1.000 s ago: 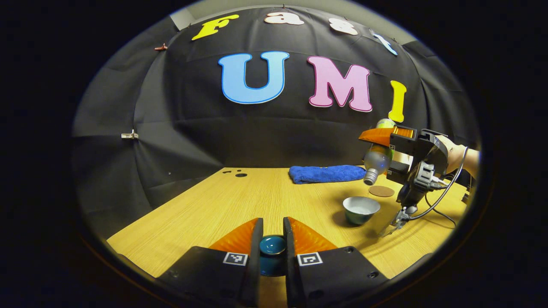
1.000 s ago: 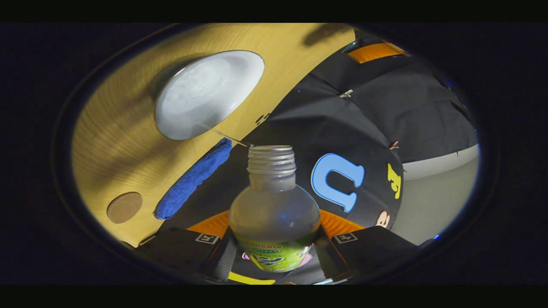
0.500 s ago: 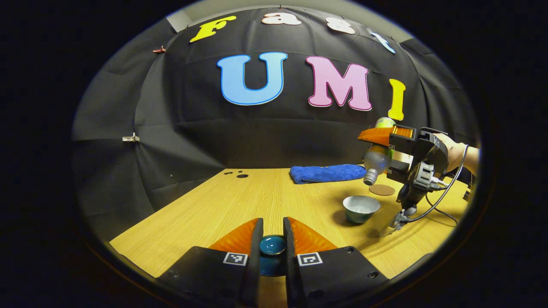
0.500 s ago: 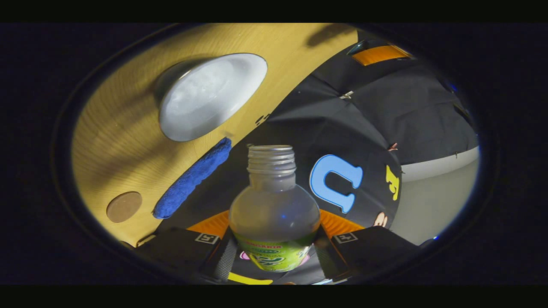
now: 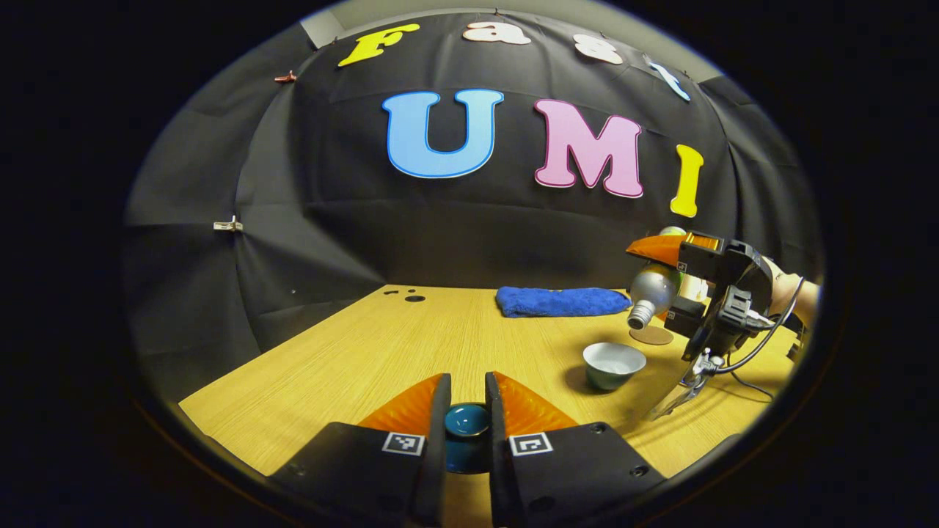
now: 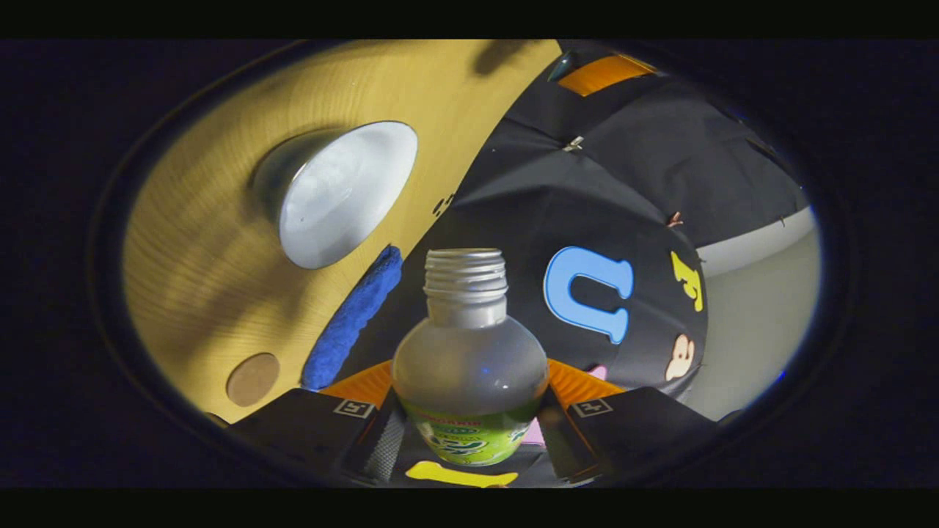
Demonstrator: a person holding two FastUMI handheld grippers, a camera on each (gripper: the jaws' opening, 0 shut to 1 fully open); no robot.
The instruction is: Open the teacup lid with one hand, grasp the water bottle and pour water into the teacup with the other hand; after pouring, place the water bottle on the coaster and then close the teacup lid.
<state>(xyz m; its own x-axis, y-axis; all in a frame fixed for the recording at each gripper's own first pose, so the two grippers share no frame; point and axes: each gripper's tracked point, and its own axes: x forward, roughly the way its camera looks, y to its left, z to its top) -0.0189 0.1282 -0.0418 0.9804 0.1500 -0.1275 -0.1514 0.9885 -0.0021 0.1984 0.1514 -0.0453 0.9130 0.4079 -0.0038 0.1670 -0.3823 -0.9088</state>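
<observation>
While the left gripper [image 5: 466, 411] hangs low over the near edge of the bench [image 5: 411, 345], its two fingers are closed tight on the dark teal teacup lid [image 5: 466, 422], one finger pressing each side, the lid's glossy hollow facing up. Each finger carrier bears a small black-and-white square marker; nothing on them reads as words.

Over on the right side, the right gripper [image 6: 469, 411] clamps the water bottle [image 6: 469, 367] around its labelled middle, both fingers bearing on it. The bottle is uncapped, its threaded neck bare, and in the left gripper view it is tipped with the mouth [image 5: 637, 320] pointing down and toward the teacup. Its label is yellow-green with a red line of print and blue swirled lettering, too small and curved for me to read. The clear upper part looks cloudy; I cannot tell how much water is inside.

Below and just beside the bottle's mouth, the teacup [image 5: 614, 364] stands open on the bench, its pale inside showing; whether water lies in it I cannot tell. Just behind it lies the round brown coaster [image 5: 651, 335], bare, and farther back a folded blue towel [image 5: 561, 301] against the wall.
</observation>
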